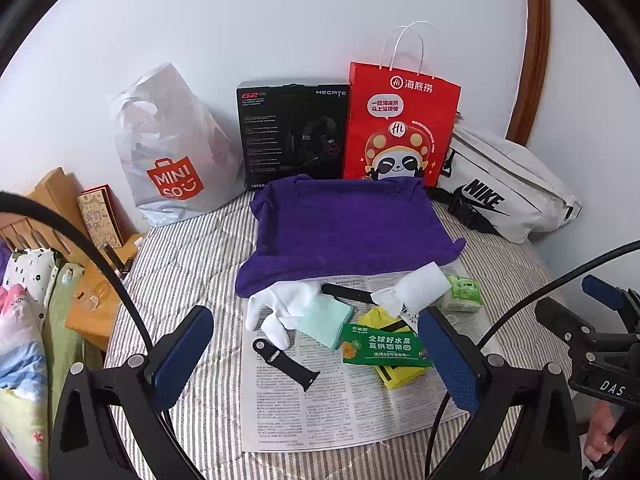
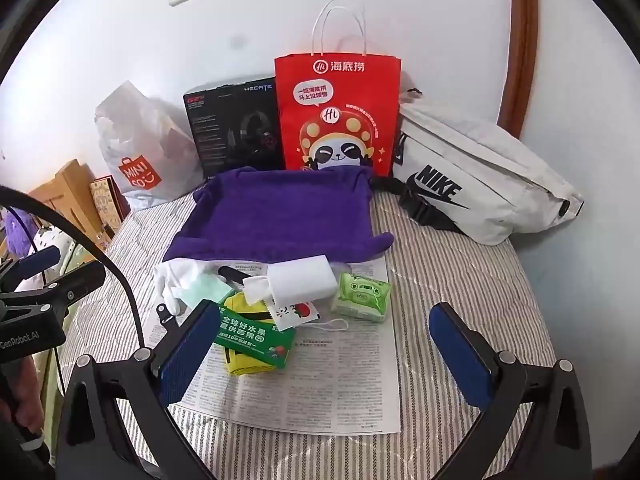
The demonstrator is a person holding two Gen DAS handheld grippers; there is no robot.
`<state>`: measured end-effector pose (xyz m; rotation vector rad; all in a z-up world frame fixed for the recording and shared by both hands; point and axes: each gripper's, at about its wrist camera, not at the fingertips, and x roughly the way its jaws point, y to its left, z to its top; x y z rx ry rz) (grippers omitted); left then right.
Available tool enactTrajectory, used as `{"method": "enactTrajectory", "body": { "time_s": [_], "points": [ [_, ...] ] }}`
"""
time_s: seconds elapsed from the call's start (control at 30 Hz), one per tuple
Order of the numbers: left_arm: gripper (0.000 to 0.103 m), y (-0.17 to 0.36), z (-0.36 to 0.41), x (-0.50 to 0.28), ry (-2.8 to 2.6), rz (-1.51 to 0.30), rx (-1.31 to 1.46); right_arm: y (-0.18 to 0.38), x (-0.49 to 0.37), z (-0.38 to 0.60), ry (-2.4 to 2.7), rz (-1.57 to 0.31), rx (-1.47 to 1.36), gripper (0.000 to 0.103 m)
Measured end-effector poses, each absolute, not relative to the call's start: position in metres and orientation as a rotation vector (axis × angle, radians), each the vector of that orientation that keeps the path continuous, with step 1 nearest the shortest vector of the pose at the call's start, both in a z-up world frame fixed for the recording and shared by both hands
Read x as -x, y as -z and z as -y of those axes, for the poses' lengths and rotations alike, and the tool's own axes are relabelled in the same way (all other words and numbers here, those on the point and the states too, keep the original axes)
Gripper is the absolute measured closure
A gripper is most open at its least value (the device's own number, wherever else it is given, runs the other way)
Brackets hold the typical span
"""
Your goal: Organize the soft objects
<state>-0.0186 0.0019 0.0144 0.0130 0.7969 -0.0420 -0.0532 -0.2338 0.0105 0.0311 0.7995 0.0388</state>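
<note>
A purple cloth tray (image 1: 344, 224) (image 2: 280, 216) sits on the striped bed behind a newspaper (image 1: 352, 408) (image 2: 320, 384). On the paper lie a white glove (image 1: 280, 304) (image 2: 176, 276), a mint cloth (image 1: 324, 320) (image 2: 204, 292), a white sponge block (image 1: 420, 286) (image 2: 304, 280), a green tissue pack (image 1: 460, 294) (image 2: 362, 296), a yellow pouch (image 1: 394, 376) (image 2: 244, 364) under a green packet (image 1: 384, 346) (image 2: 256, 332), and a black watch strap (image 1: 286, 364). My left gripper (image 1: 316, 360) and right gripper (image 2: 324, 356) are both open and empty above the paper's near part.
Against the wall stand a Miniso bag (image 1: 168, 152), a black headset box (image 1: 292, 132), a red paper bag (image 1: 400, 128) and a white Nike pouch (image 1: 504, 192). A wooden nightstand (image 1: 92, 280) and bedding are at the left. The right gripper also shows in the left wrist view (image 1: 600, 344).
</note>
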Motion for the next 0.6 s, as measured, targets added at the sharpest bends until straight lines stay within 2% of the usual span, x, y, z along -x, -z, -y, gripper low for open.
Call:
{"method": "enactTrajectory", "body": {
  "time_s": [0.6],
  "points": [
    [0.000,-0.0144,-0.0042,0.0228,0.035,-0.798,-0.025,-0.0158,0.0599,0.2377,-0.027,-0.786,-0.022,0.000]
  ]
}}
